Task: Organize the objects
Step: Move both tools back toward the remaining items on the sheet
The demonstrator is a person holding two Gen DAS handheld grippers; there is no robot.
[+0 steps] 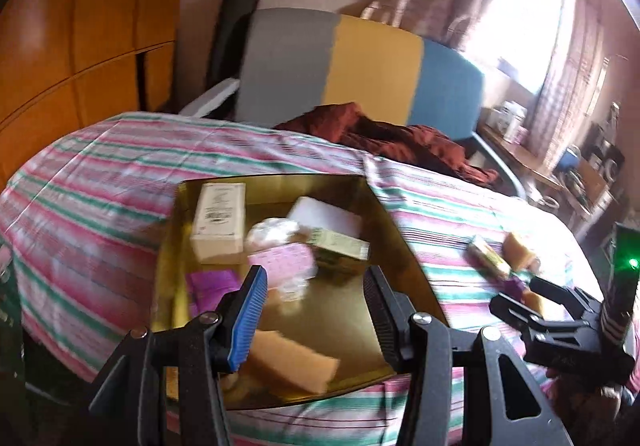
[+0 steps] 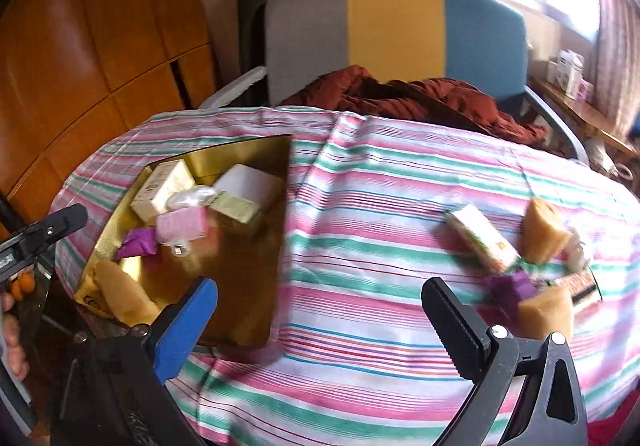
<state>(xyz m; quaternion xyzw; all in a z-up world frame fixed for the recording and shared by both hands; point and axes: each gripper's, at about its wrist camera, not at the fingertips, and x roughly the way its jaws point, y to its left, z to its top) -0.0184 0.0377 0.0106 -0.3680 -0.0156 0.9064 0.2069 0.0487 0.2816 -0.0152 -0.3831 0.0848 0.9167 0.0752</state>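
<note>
A gold tray [image 1: 340, 318] [image 2: 240, 306] lies on the striped cloth and holds a cream box [image 1: 220, 222], a white box [image 1: 324, 218], a pink pack [image 1: 284, 262], a purple packet [image 2: 138, 242] and a tan sponge [image 1: 292, 362]. My left gripper [image 1: 316, 278] hovers over the tray's near part, open, with nothing between its fingers. To the right on the cloth lie a green-yellow box [image 2: 484, 238], two tan sponges [image 2: 544, 232] and a purple piece [image 2: 514, 288]. My right gripper [image 2: 320, 290] stands open over bare cloth between the tray and that pile.
A chair [image 2: 392, 30] with a grey, yellow and blue back stands behind the table, with a red-brown cloth [image 2: 420, 94] on it. A wooden wardrobe [image 2: 80, 46] fills the left. A cluttered shelf [image 1: 520, 142] runs under the bright window at the right.
</note>
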